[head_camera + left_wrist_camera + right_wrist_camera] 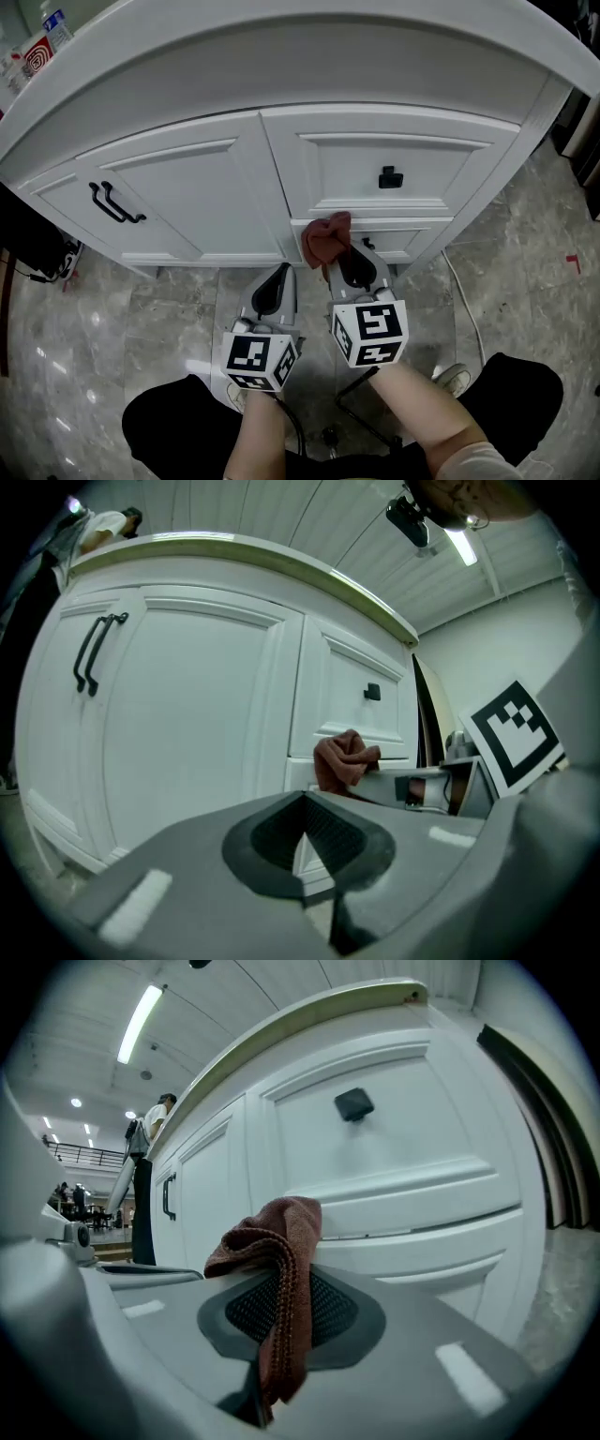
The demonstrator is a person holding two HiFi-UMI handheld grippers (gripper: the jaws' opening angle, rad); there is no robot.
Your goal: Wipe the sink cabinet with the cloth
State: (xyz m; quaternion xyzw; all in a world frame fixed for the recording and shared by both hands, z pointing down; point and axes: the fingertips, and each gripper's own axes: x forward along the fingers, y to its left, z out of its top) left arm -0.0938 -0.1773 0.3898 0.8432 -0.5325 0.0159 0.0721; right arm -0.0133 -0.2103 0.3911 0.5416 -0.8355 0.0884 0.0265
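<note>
- Right gripper view: your right gripper (281,1321) clamps the brown cloth (279,1232) at the sink cabinet (403,1138) front; the cloth's tail disappears between the jaws.
- Your left gripper (302,841) is closed on nothing, just beside.

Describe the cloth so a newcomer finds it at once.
On the white sink cabinet, find the drawer with the square black knob. Just below it, the cloth is bunched in front of the lower drawer, pinched in the right gripper. It is the only reddish-brown thing there.
</note>
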